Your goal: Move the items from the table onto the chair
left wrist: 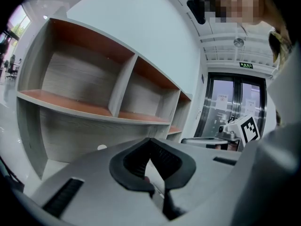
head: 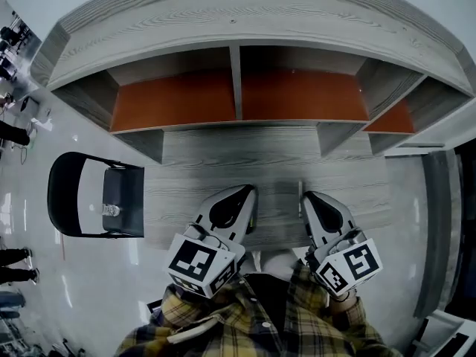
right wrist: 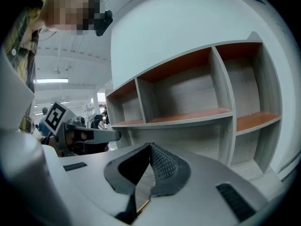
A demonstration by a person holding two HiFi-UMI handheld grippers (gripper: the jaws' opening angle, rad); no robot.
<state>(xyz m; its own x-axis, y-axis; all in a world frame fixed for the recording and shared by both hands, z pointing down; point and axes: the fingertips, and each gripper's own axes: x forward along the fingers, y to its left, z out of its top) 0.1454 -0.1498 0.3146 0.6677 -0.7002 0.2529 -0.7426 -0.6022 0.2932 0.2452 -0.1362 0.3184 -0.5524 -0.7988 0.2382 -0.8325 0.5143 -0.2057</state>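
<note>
Both grippers hover side by side over the near edge of the grey wooden table [head: 223, 162]. My left gripper [head: 249, 192] is shut with nothing between its jaws, and my right gripper [head: 306, 196] is shut and empty too. No loose item shows on the tabletop. A black chair [head: 74, 192] stands on the floor to the table's left, with a small clear bottle [head: 111, 210] on its seat. In the left gripper view the left gripper [left wrist: 150, 140] has its tips meeting, facing the shelves. In the right gripper view the right gripper [right wrist: 150, 147] is likewise shut.
A grey shelf unit [head: 238, 95] with orange-brown boards rises at the table's back, its compartments bare. Glass doors [left wrist: 230, 102] stand to the right of it. People stand far off on the shiny floor [head: 15, 132] at the left. The person's plaid sleeves [head: 223, 318] are at the bottom.
</note>
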